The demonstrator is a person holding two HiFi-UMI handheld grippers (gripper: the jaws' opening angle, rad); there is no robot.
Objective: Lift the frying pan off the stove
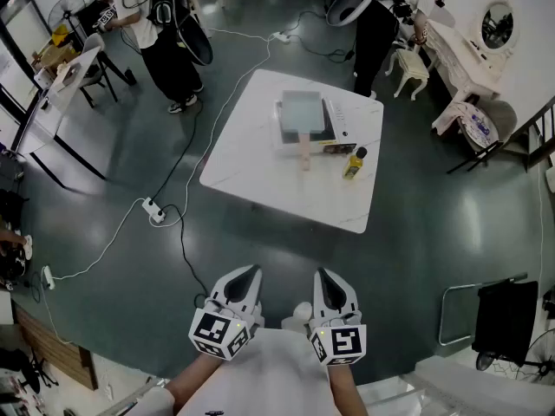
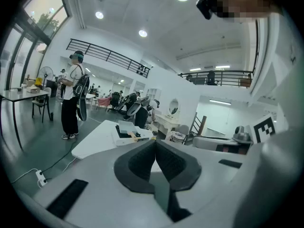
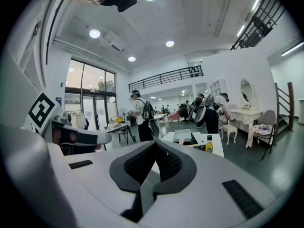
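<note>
jaws: left gripper (image 1: 250, 276), right gripper (image 1: 325, 277) together, empty | frying pan (image 1: 302, 111) blurred

A yellow bottle (image 1: 355, 163) stands on a white table (image 1: 250, 150), and a power strip (image 1: 156, 211) lies on the dark floor (image 1: 434, 232) nearby.

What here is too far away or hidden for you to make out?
Frying pan, head view: distant and blurred; its contents cannot be told.
Stove, head view: partly covered by the pan; controls too small.
Yellow bottle, head view: label too small to read.
</note>
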